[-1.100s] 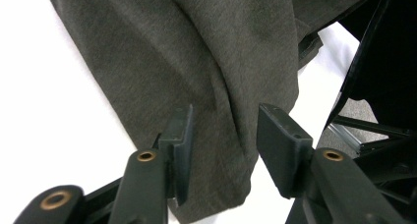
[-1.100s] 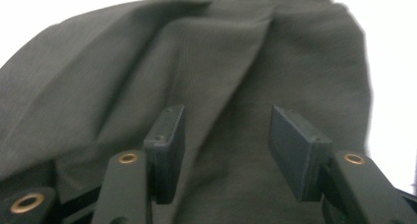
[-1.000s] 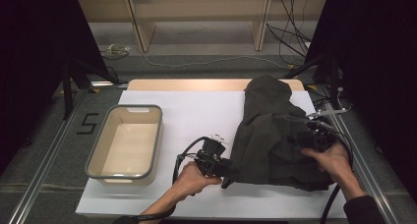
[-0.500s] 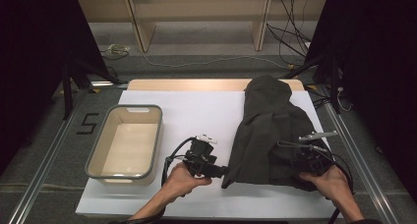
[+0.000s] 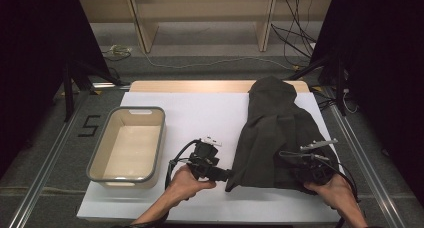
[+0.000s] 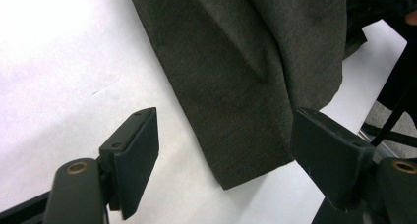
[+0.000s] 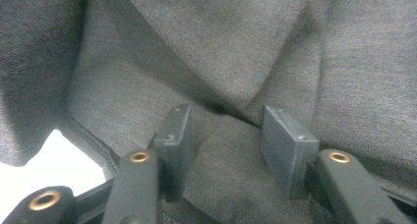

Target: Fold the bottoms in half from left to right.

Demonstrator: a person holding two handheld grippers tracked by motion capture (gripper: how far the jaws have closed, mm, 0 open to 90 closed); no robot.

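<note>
Dark garment [image 5: 277, 138] covers the right gripper's [image 5: 309, 169] jaws; the picture's bottom edge crops both forearms.

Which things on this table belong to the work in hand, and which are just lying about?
In the work: dark garment; left gripper, jaws apart at its corner; right gripper, jaws astride a fold.
Lying about: grey-rimmed tub; floor cables.

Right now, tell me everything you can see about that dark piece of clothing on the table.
The dark grey garment looks like soft woven cloth, lying loosely folded and creased on the right part of the white table top, its far end reaching the wooden edge. The left gripper, jaws just opened, frames its near left corner without pressing it. The right gripper rests on its near right part, jaws closing around a raised fold.
</note>
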